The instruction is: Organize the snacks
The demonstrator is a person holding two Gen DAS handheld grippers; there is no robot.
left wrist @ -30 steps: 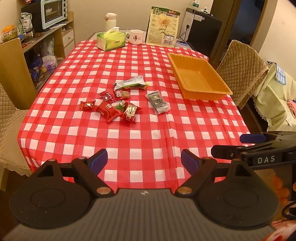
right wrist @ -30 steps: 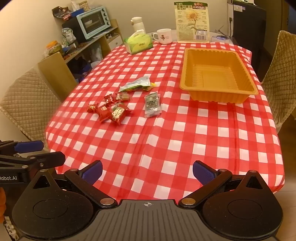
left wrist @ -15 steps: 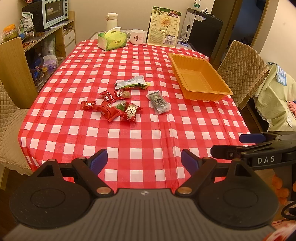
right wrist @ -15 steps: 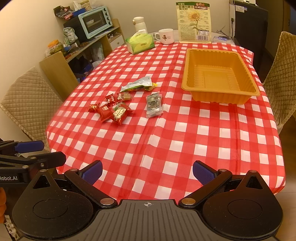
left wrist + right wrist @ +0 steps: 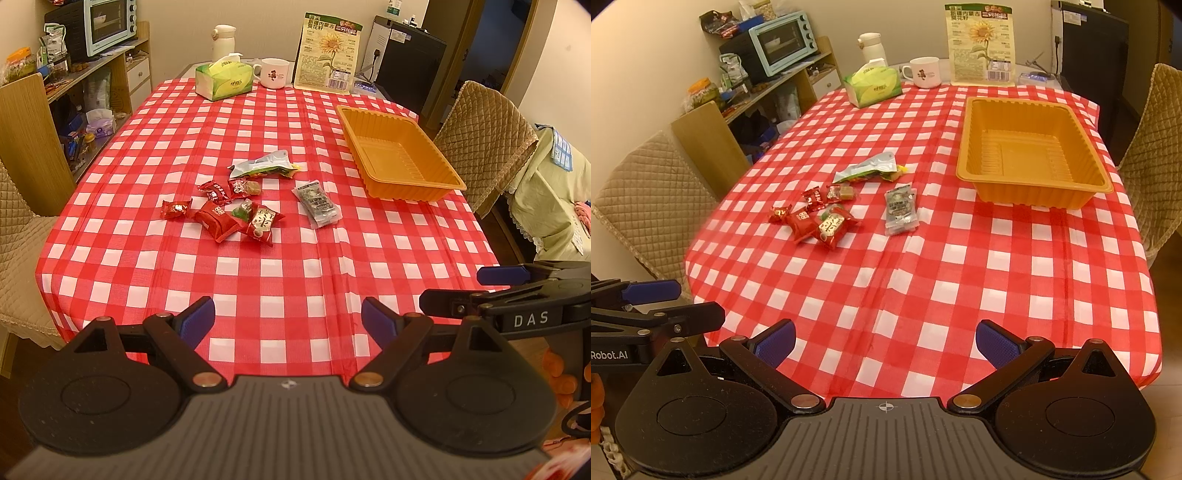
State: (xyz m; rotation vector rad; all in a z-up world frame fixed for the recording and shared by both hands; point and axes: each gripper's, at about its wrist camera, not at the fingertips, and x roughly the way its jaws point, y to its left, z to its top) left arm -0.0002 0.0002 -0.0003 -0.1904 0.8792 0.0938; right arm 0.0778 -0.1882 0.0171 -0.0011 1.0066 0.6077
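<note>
Nothing moved | both tools gape empty | dark packet long axis roughly toward far-left | tray bare

Red-wrapped snacks are clustered mid-counter, a green packet and a clear packet just beside; the empty orange tray is set apart.

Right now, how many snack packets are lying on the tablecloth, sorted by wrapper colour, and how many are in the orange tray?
Red wrappers: 5
Silver and green pouch: 1
Clear packet with dark contents: 1
Small green-wrapped candy: 1, partly hidden, so uncertain
In the orange tray: 0
Total on the tablecloth: 8
</note>
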